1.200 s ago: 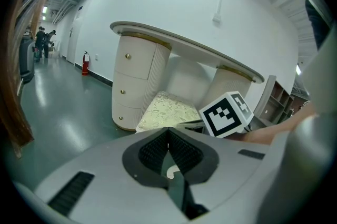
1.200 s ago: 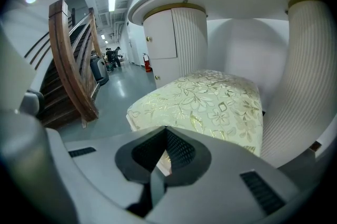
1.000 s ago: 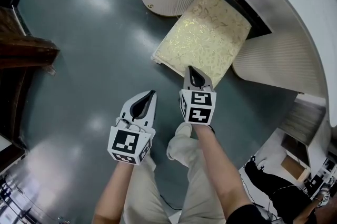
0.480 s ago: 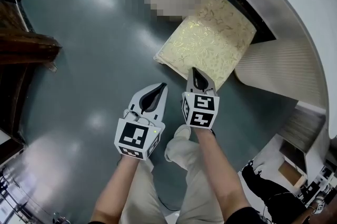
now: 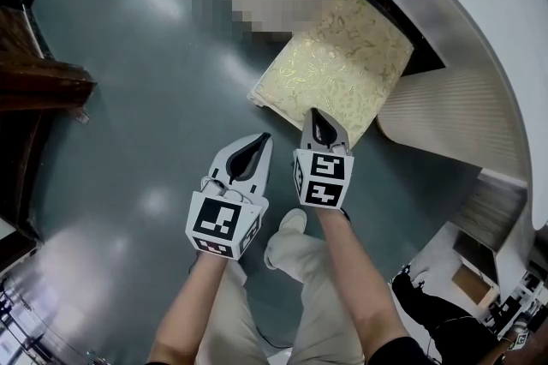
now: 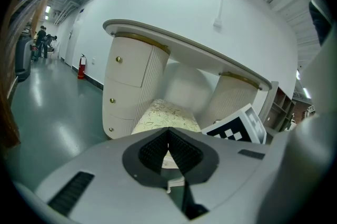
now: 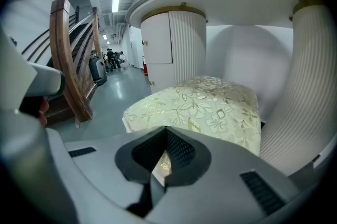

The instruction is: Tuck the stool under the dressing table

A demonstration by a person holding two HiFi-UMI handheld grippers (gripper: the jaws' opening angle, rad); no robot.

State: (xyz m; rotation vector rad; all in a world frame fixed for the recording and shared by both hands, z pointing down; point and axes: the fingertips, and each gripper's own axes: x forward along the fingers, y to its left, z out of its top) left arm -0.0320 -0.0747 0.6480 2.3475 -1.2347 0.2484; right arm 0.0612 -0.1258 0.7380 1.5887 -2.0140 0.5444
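Note:
The stool [image 5: 336, 68], with a cream and gold floral cushion, stands half inside the kneehole of the white dressing table [image 5: 479, 3], its near end out on the grey floor. My right gripper [image 5: 318, 116] is shut and empty, its tip over the stool's near edge; I cannot tell whether it touches. My left gripper [image 5: 259, 140] is shut and empty, just left of it, above the floor short of the stool. The left gripper view shows the stool [image 6: 166, 111] under the curved tabletop [image 6: 184, 47]. The right gripper view has the cushion [image 7: 205, 102] close ahead.
Ribbed pedestals flank the kneehole: one with drawers [image 6: 129, 86] and one on the right [image 5: 445, 102]. Dark wooden furniture [image 5: 34, 80] lines the left. A low shelf unit [image 5: 488, 205] and a crouching person [image 5: 445, 295] are at lower right. My shoe [image 5: 289, 224] is behind the grippers.
My left gripper has moved forward and right, closer to the right gripper and the stool. The right gripper stays at the stool's near edge. My foot has shifted back a little.

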